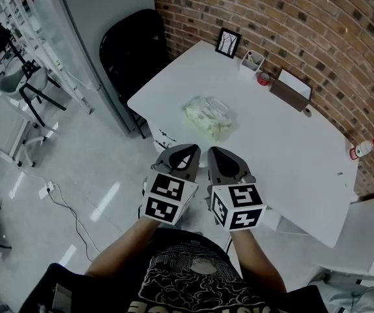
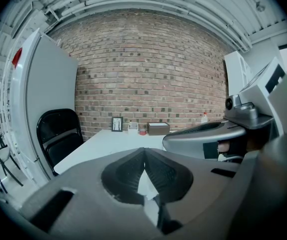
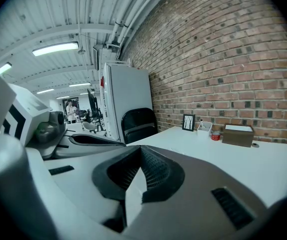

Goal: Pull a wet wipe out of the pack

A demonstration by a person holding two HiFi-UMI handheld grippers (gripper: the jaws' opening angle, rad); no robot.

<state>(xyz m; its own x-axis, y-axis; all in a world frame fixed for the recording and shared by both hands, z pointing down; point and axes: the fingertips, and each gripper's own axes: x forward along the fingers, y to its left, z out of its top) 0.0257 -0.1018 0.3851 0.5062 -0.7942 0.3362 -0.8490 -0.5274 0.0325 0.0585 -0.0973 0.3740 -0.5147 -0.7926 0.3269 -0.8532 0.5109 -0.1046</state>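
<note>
A pack of wet wipes (image 1: pixel 208 117) in pale, crinkled wrap lies on the white table (image 1: pixel 285 142), near its front left part. Both grippers hover side by side in front of the table's near edge, short of the pack. My left gripper (image 1: pixel 188 150) is shut, its tips meeting with nothing between them, as the left gripper view (image 2: pixel 144 153) confirms. My right gripper (image 1: pixel 214 152) is likewise shut and empty; the right gripper view (image 3: pixel 141 151) shows its tips together. The pack is hidden behind the jaws in both gripper views.
Along the brick wall stand a small picture frame (image 1: pixel 227 43), a white holder (image 1: pixel 253 60), a red tin (image 1: pixel 263 79), a brown box (image 1: pixel 291 91) and a bottle (image 1: pixel 363 149). A black chair (image 1: pixel 131 51) sits at the table's left end. A cable (image 1: pixel 70 207) trails on the floor.
</note>
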